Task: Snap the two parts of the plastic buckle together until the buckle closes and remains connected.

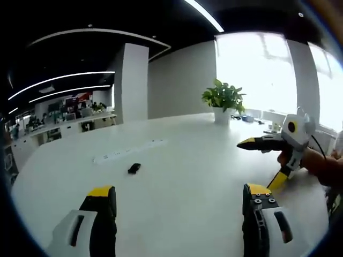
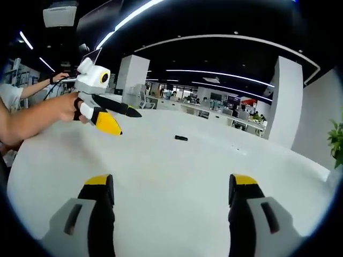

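The small black plastic buckle (image 1: 134, 168) lies alone on the broad white worktop (image 1: 187, 160), well apart from both tools; in the right gripper view it is a dark speck (image 2: 181, 138) far out on the surface, too small to tell whether its two parts are joined. In the left gripper view the left tool (image 1: 181, 194), grey-bodied with black jaws and yellow tips, stands wide open above the worktop, holding nothing and touching nothing, the buckle ahead of its left jaw. The right tool (image 2: 171, 182) in its own view is likewise spread wide and empty over bare worktop. Each tool also shows in the other's view, held in a person's hand (image 1: 313, 163) with its black and yellow jaws parted and nothing between them. Beyond the buckle lies a long white power strip (image 1: 128, 151); any marking on it is too small to read. A green leafy plant in a white pot (image 1: 224, 104) stands at the far edge near bright windows. A white square pillar (image 1: 131, 83) rises behind, with office desks farther back. No writing is legible anywhere.
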`<state>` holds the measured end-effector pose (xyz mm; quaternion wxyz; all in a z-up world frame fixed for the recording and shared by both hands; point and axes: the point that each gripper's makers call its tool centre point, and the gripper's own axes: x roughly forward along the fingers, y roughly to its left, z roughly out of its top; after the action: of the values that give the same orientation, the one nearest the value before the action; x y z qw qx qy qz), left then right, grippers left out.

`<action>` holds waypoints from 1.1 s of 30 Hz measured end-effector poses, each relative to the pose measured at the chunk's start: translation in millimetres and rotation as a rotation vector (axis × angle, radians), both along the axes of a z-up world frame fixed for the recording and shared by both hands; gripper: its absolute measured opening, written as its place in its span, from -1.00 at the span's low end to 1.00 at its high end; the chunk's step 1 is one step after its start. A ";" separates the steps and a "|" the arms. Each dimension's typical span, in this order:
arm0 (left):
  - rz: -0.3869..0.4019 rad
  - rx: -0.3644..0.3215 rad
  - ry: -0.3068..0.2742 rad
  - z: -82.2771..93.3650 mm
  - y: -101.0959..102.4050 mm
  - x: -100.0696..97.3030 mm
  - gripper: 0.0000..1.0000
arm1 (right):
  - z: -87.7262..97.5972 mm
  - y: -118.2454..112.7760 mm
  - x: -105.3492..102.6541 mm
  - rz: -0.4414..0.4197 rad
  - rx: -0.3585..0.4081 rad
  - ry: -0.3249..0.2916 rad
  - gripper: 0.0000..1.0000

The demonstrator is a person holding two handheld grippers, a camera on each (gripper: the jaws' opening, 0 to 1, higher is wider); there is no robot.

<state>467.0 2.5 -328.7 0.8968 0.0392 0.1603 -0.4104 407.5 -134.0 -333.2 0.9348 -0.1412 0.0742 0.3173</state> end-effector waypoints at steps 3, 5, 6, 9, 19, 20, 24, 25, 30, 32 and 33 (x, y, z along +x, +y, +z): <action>0.003 0.006 -0.007 -1.6 2.8 -1.8 0.99 | -1.7 1.1 -1.7 0.014 0.033 0.032 0.77; 0.005 -0.006 -0.001 -1.4 4.4 -2.6 0.99 | 0.9 2.9 -3.3 0.025 0.061 0.043 0.76; 0.008 -0.010 0.000 -0.7 5.2 -3.2 0.99 | 3.4 2.8 -3.6 0.025 0.072 0.038 0.75; 0.020 -0.018 -0.010 1.3 9.0 -4.3 0.99 | 3.8 1.9 -3.3 0.022 0.081 0.043 0.74; 0.026 -0.013 -0.007 -5.7 15.8 -16.3 0.99 | 2.5 -0.1 -1.6 0.013 0.072 0.050 0.70; 0.027 -0.015 -0.006 -5.9 16.4 -17.3 0.97 | 2.7 -0.3 -1.4 0.012 0.070 0.048 0.70; 0.034 -0.002 -0.015 -6.2 22.5 -19.8 0.72 | 4.0 1.6 -2.9 0.019 0.080 0.044 0.69; 0.039 -0.030 -0.020 -2.0 22.5 -18.7 0.77 | 4.1 1.6 -2.9 0.020 0.081 0.044 0.70; 0.037 -0.065 0.000 -0.2 23.8 -23.0 0.77 | 2.6 -3.0 -3.4 0.008 0.076 0.041 0.69; 0.040 -0.057 -0.009 -1.8 24.6 -26.5 0.82 | 4.4 -2.9 -5.7 0.009 0.085 0.036 0.70; 0.054 -0.055 -0.023 -0.3 26.8 -26.3 0.84 | 5.4 -1.1 -8.1 0.008 0.086 0.032 0.70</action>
<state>440.7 29.3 -329.0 0.9102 0.0147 0.1393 -0.3897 399.3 -135.1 -327.8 0.9375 -0.0959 0.0747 0.3260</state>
